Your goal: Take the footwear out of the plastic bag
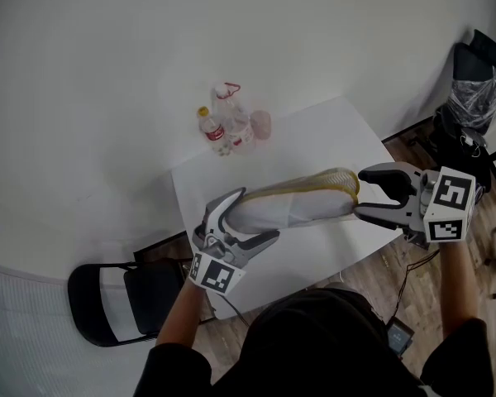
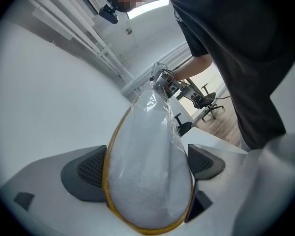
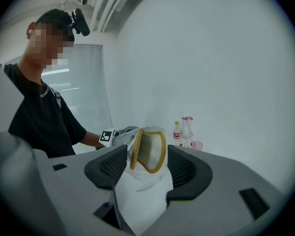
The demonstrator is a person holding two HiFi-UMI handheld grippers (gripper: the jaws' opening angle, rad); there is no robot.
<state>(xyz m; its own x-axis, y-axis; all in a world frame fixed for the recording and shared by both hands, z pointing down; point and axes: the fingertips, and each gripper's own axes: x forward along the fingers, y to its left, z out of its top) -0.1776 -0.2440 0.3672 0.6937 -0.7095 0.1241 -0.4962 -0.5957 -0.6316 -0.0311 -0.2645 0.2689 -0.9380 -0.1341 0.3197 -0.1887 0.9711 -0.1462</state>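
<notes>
Holding a slipper (image 1: 314, 190) wrapped in a clear plastic bag (image 1: 269, 212) above a white surface (image 1: 314, 139), a person works two grippers in the head view. The left gripper (image 1: 259, 213), lower centre, clamps one end. The right gripper (image 1: 360, 193), at centre right, has its jaws released around the yellow-edged other end. Bottles (image 1: 223, 126) stand together at the surface's far corner, upper centre. A folding chair (image 1: 116, 300) sits at lower left.

Left gripper view: both jaws are clenched on the bagged slipper, which fills the lower centre and narrows up the frame.

Right gripper view: the jaws are spread wide, with the slipper's yellow-rimmed end between them, not pinched. Loose bag film hangs below it.
</notes>
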